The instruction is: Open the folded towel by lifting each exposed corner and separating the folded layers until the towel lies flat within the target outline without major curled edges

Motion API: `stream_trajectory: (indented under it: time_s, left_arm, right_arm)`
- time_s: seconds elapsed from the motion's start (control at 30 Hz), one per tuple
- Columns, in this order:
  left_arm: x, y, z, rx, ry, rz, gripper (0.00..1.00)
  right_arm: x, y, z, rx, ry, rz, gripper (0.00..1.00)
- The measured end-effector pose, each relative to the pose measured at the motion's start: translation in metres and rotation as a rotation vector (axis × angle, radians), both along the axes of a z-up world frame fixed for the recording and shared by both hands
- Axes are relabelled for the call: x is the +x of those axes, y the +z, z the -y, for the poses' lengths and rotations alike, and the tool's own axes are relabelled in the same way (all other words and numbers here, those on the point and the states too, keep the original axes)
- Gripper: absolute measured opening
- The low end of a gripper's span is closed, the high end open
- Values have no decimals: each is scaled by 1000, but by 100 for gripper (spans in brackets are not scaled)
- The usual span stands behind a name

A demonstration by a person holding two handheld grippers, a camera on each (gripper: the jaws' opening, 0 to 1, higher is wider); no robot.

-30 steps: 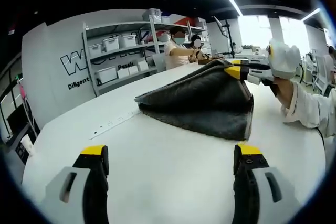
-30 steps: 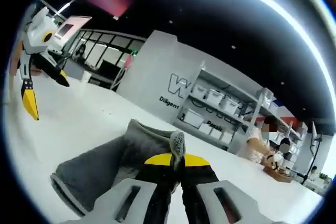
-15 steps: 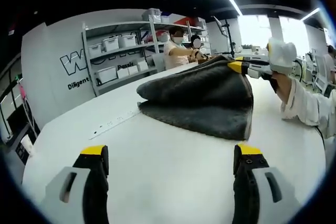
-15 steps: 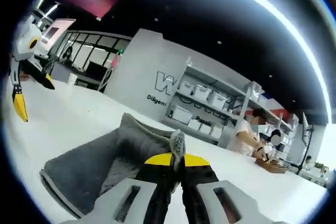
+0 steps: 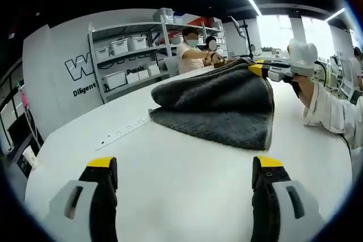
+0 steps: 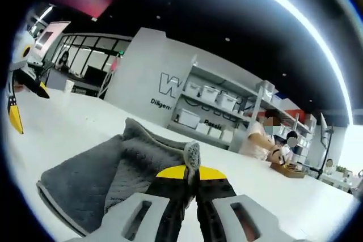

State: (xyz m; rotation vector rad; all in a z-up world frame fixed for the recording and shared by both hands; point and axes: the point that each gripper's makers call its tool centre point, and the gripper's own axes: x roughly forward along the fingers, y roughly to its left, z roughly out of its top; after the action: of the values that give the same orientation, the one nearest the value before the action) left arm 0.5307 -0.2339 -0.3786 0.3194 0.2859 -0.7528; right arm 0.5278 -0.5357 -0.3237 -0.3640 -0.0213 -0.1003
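Grey towel (image 5: 218,106) on the white table (image 5: 170,179) — its upper layer raised off the lower one. Right gripper (image 6: 191,173), jaws clenched on a towel corner (image 6: 192,155), holds that corner above the table; it appears beyond the towel in the left gripper view (image 5: 262,71). Left gripper (image 5: 184,165), jaws spread and empty, sits short of the towel's near edge — apart from it.

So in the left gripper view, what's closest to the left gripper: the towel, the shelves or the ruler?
1. Ruler, flat on the table, ahead and to the left.
2. Towel, ahead in the middle, partly lifted.
3. Shelves, against the back wall, beyond the table.
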Motion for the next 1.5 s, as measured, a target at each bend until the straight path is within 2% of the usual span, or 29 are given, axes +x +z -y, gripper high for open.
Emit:
stream_trajectory:
  time_s: [1.03,1.5]
  left_arm:
    - [-2,-3,4,18,-14,-7,97]
    - [-2,-3,4,24,-14,-5,97]
  right_arm:
    - [-4,-9,46,117,-104,-29,0]
    - [-8,-16,61,135,-156,-50,0]
